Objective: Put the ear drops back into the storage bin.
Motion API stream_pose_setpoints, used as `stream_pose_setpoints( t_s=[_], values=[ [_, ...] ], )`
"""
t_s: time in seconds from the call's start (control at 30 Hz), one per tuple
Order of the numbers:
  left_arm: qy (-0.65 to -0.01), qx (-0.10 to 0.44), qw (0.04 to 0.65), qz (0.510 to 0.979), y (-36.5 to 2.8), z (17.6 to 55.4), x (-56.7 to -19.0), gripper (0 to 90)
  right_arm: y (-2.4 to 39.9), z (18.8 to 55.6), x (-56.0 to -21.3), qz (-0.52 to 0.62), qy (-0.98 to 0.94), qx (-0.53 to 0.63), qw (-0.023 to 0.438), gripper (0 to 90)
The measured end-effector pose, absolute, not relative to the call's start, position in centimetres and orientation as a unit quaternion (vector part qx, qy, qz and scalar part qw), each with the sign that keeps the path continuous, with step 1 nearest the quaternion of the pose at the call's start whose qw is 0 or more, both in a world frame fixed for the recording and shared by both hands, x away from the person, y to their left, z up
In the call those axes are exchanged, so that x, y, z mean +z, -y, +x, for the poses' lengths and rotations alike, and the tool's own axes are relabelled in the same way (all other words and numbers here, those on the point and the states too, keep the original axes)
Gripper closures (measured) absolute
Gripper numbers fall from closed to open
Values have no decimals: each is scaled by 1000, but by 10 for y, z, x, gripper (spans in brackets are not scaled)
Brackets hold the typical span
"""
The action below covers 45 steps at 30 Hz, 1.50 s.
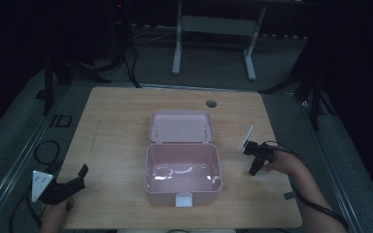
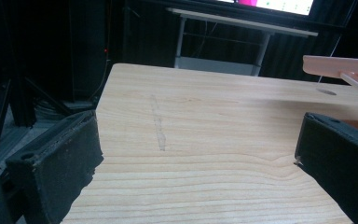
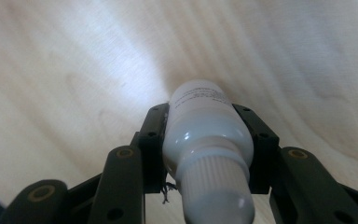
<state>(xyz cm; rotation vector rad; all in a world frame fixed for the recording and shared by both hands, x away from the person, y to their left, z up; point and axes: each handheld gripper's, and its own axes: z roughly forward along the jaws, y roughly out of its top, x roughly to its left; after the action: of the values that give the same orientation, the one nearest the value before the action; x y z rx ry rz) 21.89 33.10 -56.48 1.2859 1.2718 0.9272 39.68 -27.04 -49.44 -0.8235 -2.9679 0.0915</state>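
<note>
Jaws clamped on a small white bottle (image 3: 205, 140): the right gripper (image 1: 255, 162) grips it by both sides, the ribbed cap pointing back toward the camera in the right gripper view and the printed body pointing at the pale wood of the bench (image 1: 111, 126) just beyond. From the high view that gripper sits at the bench's right side, near the front, pointing down at the wood, with the person's right hand (image 1: 284, 162) behind it and a cable trailing off along the forearm.

At the near left corner, the left gripper (image 1: 70, 184) hovers low over the bench edge with its jaws spread wide and nothing between them; the left gripper view looks between the two black pads across bare wood grain.

Between the two grippers, toward the front centre, a pink lunch box (image 1: 183, 172) stands open, its hollow facing up and a white latch at its near wall. Its lid (image 1: 181, 127) lies folded back flat behind it. The bottle is well apart from the box, off its right side.

Farther off, a round cable hole (image 1: 211, 103) marks the bench's back edge, and a white-legged table frame (image 1: 212, 29) stands on the dark floor beyond.
</note>
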Motion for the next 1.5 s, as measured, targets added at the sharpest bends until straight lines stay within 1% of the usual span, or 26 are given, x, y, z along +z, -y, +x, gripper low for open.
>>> stream_pose_setpoints(
  t_s=[0.07, 0.2, 0.4, 0.57, 0.6, 0.77, 0.9, 1.17, 1.5],
  values=[
    [-532, 388, 527, 538, -331, 219, -565, 5, 269, 393, -495, -239, 970, 33, 34, 594],
    [-532, 388, 526, 538, -331, 219, -565, 5, 266, 386, -494, -189, 981, 29, 23, 593],
    [-532, 388, 526, 538, -331, 219, -565, 4, 264, 381, -493, -149, 988, 38, 22, 594],
    [-532, 388, 526, 538, -331, 219, -565, 4, 258, 371, -490, -87, 996, 18, 16, 594],
    [-532, 388, 526, 538, -331, 219, -565, 5, 255, 366, -490, -67, 997, 12, 20, 594],
    [-532, 388, 526, 538, -331, 219, -565, 4, 248, 355, -493, -15, 999, 39, 17, 594],
    [-532, 388, 526, 538, -331, 219, -565, 5, 244, 349, -495, 2, 998, 65, 5, 594],
    [-532, 388, 525, 538, -331, 219, -565, 5, 237, 345, -491, 22, 997, 71, -3, 595],
    [-533, 388, 525, 538, -331, 219, -565, 4, 230, 346, -475, 19, 998, 58, -9, 595]
  ],
)
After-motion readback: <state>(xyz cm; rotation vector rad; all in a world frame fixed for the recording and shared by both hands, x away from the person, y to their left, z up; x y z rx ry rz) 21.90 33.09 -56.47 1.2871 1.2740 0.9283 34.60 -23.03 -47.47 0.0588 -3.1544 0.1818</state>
